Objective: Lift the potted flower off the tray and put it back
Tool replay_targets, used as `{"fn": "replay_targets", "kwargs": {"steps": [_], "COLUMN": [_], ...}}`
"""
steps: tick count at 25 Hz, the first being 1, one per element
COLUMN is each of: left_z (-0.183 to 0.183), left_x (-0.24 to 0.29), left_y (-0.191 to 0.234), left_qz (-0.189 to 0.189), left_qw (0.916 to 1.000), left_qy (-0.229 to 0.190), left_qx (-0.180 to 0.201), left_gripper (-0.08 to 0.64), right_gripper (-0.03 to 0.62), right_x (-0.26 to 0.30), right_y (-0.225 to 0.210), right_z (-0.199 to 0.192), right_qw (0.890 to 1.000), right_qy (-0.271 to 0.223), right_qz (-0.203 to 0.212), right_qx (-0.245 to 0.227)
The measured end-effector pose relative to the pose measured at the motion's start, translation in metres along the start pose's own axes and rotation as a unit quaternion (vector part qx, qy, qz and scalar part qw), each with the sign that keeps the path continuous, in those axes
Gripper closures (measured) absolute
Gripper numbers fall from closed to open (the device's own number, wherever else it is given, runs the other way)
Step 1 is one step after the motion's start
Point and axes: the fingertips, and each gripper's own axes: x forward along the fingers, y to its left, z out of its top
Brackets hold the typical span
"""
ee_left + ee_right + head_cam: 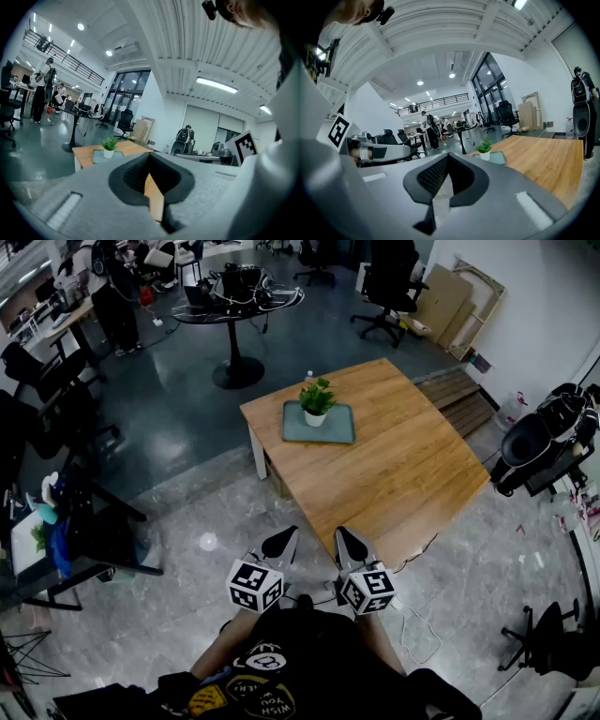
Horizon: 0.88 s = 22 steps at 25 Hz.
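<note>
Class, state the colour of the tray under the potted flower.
The tray is a muted grey-green, shown best in the head view.

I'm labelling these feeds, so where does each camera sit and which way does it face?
Head view: on the head, steeply down at the table; left hand-held gripper, right hand-held gripper and chest show.
Left gripper view: on that gripper, facing the table over shut jaws.
Right gripper view: likewise, right one.
All show the potted flower on its tray.
</note>
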Motion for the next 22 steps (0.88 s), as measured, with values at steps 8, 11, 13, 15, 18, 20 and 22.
{"fn": "replay_targets", "kwargs": {"steps": [8,11,13,15,18,20,22], "left_z": [-0.004,-0.003,-0.002,0.0,-0.001,-0.002,-0.001], "left_x": [-0.007,-0.009,-0.01,-0.012,-0.016,-0.018,-0.019], "left_y": [0.001,0.004,0.005,0.007,0.013,0.019,0.027], "left_qz": [0.003,0.003,0.004,0.005,0.003,0.003,0.004], "left_qw": [1.0,1.0,1.0,1.0,1.0,1.0,1.0], "left_qy": [0.003,0.003,0.001,-0.001,-0.001,0.0,0.001], "left_qx": [-0.007,-0.008,-0.008,-0.008,-0.007,-0.007,-0.007], "left_gripper": [0.563,0.563,0.563,0.563,0.563,0.563,0.563], "right_gripper": [0.592,0.592,0.592,0.592,0.591,0.592,0.592], "right_x": [0.0,0.001,0.001,0.001,0.002,0.006,0.011], "right_y": [0.007,0.009,0.008,0.008,0.01,0.01,0.011], "right_z": [-0.007,-0.007,-0.005,-0.002,-0.002,-0.005,-0.006], "right_qw": [1.0,1.0,1.0,1.0,0.999,0.999,0.999], "right_qy": [0.007,0.007,0.002,-0.014,-0.026,-0.022,-0.02], "right_qz": [0.007,0.005,0.003,0.007,0.008,0.004,0.0], "right_qx": [0.005,0.004,0.01,0.026,0.042,0.041,0.041]}}
